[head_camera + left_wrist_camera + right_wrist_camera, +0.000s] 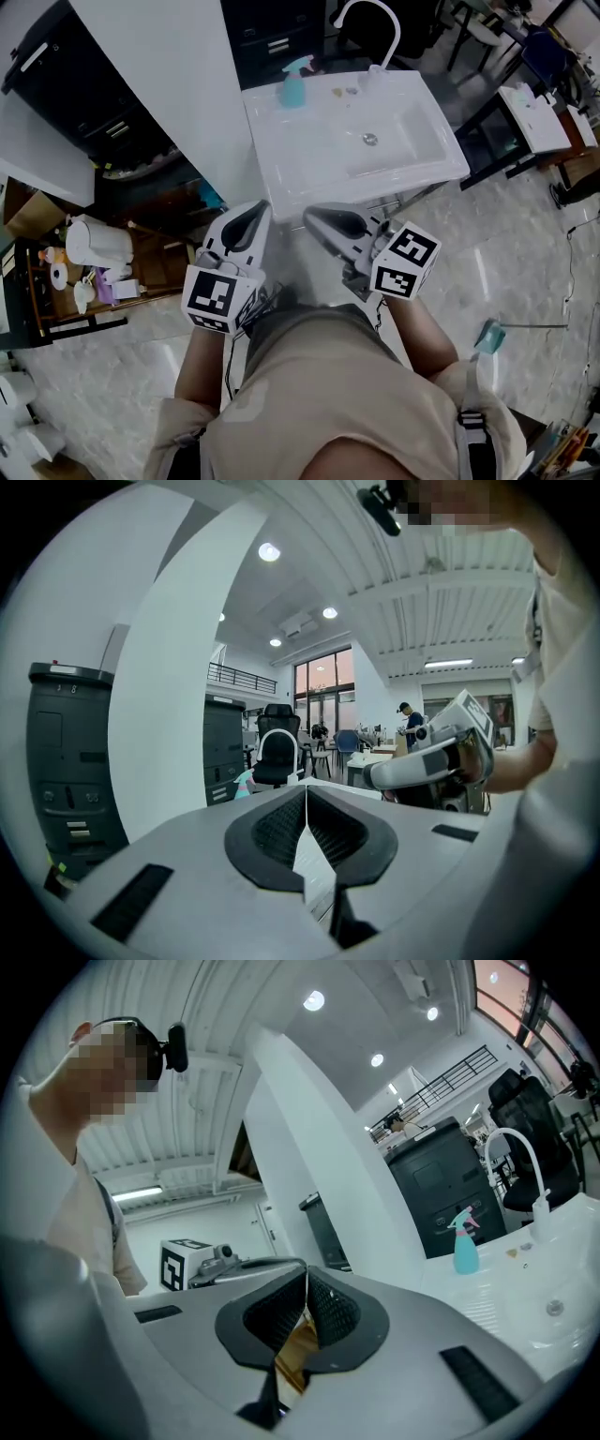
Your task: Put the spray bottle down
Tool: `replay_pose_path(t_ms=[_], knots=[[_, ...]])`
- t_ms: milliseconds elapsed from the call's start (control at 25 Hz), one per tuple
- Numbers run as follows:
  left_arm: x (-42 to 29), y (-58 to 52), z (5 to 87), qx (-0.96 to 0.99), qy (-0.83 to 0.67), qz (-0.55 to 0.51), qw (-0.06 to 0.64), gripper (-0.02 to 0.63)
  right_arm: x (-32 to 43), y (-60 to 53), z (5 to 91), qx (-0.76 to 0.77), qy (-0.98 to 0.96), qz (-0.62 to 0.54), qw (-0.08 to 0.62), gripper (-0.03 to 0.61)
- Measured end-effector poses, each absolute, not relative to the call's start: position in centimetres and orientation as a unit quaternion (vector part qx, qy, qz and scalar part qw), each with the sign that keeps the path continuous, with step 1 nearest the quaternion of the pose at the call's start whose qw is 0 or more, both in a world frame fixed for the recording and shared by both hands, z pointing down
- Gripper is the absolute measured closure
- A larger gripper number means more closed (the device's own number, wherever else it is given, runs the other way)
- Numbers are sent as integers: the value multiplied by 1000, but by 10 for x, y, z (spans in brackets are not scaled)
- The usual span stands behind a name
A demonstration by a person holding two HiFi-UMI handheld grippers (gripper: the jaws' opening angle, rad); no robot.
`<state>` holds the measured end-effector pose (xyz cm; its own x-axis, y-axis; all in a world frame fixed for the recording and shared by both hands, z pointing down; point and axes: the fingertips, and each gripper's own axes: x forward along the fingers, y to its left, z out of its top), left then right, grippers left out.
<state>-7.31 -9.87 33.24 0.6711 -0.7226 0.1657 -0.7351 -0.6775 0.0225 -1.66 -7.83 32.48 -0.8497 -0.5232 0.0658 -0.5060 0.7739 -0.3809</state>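
we find the left tongs (306, 791) closed, pads together, nothing between them. the right tongs (306, 1271) are likewise closed and empty. both are held close to the person's body, near the front edge of the white sink (281, 150). the spray bottle (293, 82), teal, stands upright on the sink's far left corner, well apart from both tongs. a white tap (373, 28) arches at the far rim. the floor (525, 281) is pale and glossy. a black cabinet (112, 122) stands far left. the right marker cube (405, 261) bears black-and-white squares.
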Motion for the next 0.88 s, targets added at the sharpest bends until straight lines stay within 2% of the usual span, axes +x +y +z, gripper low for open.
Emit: replay_pose_path(t_ms=[480,880], knots=[[-19,-64,319,917,-389,80,31,601,29,-39,319,-275,943,-185,26,557],[-2,-28,310,908,-409,84,35,601,58,0,312,-262,949,-174,30,557]])
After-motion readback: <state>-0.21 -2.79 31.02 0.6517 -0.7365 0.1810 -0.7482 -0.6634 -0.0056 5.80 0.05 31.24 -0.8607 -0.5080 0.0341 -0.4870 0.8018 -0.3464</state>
